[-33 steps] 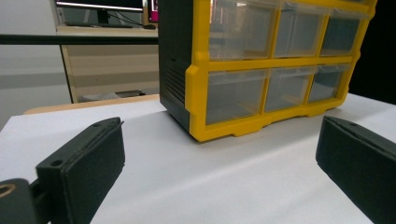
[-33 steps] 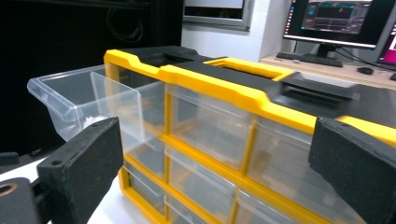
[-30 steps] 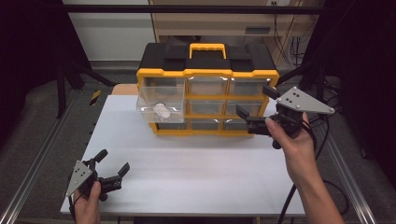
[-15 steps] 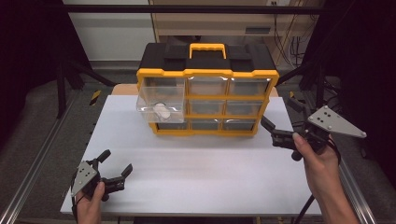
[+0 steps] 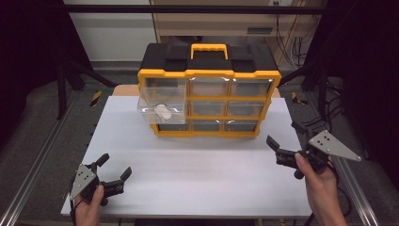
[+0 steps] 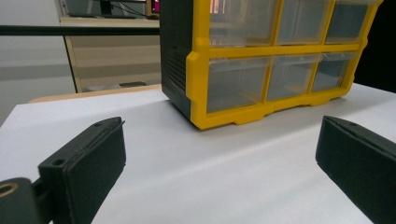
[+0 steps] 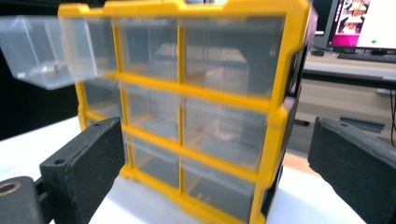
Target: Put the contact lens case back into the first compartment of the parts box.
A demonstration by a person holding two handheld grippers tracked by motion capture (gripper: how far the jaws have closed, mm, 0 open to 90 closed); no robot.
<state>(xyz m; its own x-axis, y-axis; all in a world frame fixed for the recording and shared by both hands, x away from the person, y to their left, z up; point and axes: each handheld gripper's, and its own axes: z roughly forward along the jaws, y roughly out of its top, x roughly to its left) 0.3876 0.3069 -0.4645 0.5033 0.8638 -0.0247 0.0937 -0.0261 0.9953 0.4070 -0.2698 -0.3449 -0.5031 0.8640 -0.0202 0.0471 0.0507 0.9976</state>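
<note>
2 claws agape, right claw (image 5: 287, 140) withdrawn rightward

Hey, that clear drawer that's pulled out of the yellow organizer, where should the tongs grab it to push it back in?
Take the pulled-out drawer by its front wall, coming from the table's near side. It juts out of the organizer at the top-left slot, so its front lip stands free, probably thin enough for open tongs. The left tongs sit nearer that side.

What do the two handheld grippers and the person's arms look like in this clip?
Both the left claw and the right claw are black, with flat rectangular padded jaws. Each carries a grey three-cornered plate dotted with small holes. A dark cable trails from each. The forearms are bare, with no sleeves visible.
</note>
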